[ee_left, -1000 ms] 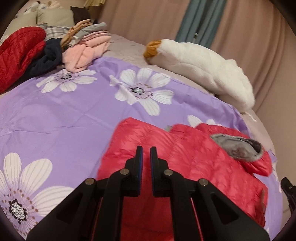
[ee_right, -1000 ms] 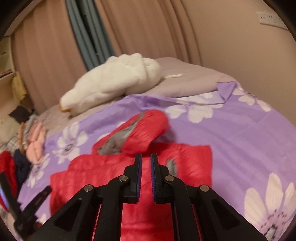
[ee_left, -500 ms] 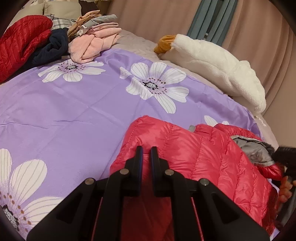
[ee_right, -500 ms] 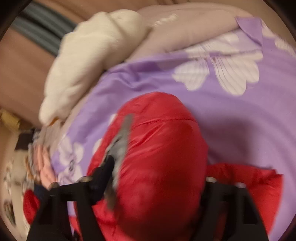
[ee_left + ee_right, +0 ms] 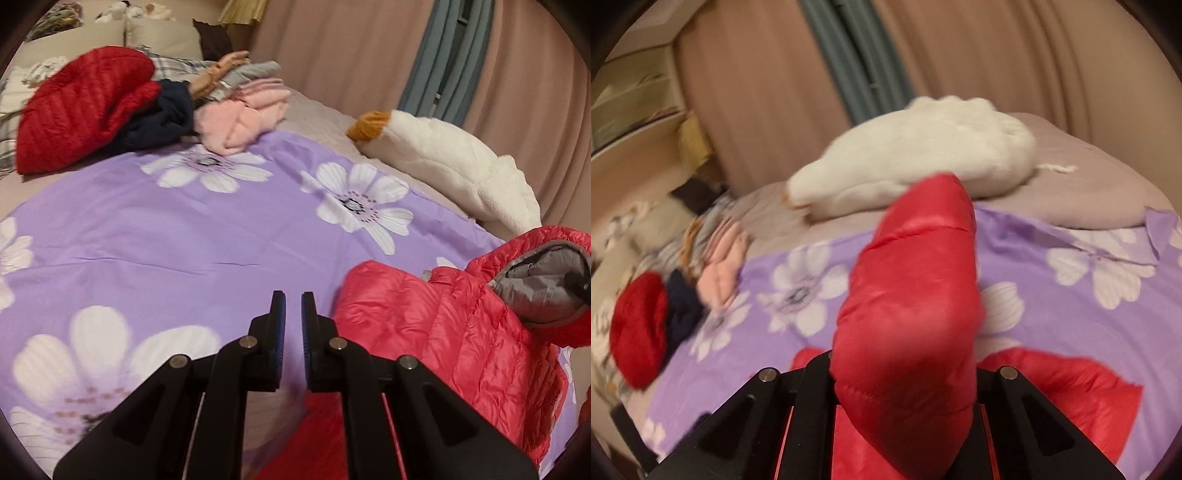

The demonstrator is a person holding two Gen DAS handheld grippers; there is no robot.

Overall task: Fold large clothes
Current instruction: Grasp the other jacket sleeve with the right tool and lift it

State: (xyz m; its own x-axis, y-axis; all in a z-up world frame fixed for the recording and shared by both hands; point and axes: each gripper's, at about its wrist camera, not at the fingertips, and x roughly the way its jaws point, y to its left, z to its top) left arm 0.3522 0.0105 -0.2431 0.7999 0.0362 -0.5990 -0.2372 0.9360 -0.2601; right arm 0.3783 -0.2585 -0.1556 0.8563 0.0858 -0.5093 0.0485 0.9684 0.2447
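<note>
Left gripper (image 5: 293, 310) fingers nearly closed over purple sheet (image 5: 155, 236); red jacket (image 5: 443, 339) right

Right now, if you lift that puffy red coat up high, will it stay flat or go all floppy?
Probably floppy: the red puffer jacket already bends and bunches where its hood is lifted at the right gripper. It looks light for its size, being puffy and quilted. Its shiny shell may slip between the fingers.

Red quilted puffer jacket (image 5: 443, 332), grey-lined hood raised, lies right of the left fingers (image 5: 277, 325); hood bunched between the right ones.
</note>
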